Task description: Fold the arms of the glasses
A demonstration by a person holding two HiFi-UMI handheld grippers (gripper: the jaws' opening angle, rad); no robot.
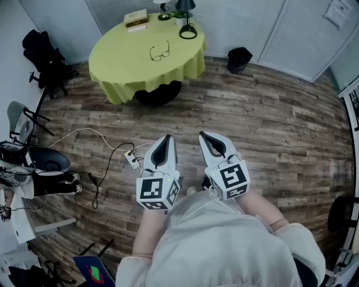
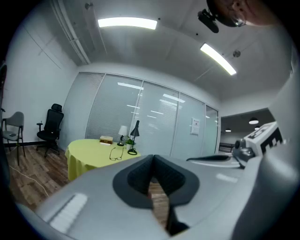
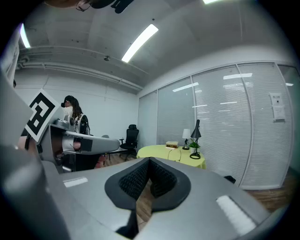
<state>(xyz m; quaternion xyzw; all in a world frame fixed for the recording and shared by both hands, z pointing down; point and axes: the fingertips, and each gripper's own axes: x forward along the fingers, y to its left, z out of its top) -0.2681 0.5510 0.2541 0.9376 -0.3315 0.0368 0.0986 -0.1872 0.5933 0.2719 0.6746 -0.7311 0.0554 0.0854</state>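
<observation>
The glasses point(image 1: 160, 53) lie with their arms spread out on a round table under a yellow-green cloth point(image 1: 120, 61), far ahead across the wooden floor. In the left gripper view the glasses point(image 2: 116, 153) show small on that table point(image 2: 89, 152). My left gripper point(image 1: 164, 138) and right gripper point(image 1: 207, 137) hang side by side in front of my chest, well away from the table. Both are shut with nothing between their jaws, as the left gripper point(image 2: 152, 161) and right gripper point(image 3: 149, 164) show up close. From the right gripper view I cannot make out the glasses on the table point(image 3: 171, 152).
A black desk lamp point(image 1: 187, 22), a book stack point(image 1: 136, 19) and a small plant point(image 1: 178, 13) stand at the table's far side. A black bin point(image 1: 239, 59) sits to its right, an office chair point(image 1: 47, 59) to its left. Cables and a power strip point(image 1: 133, 161) lie on the floor.
</observation>
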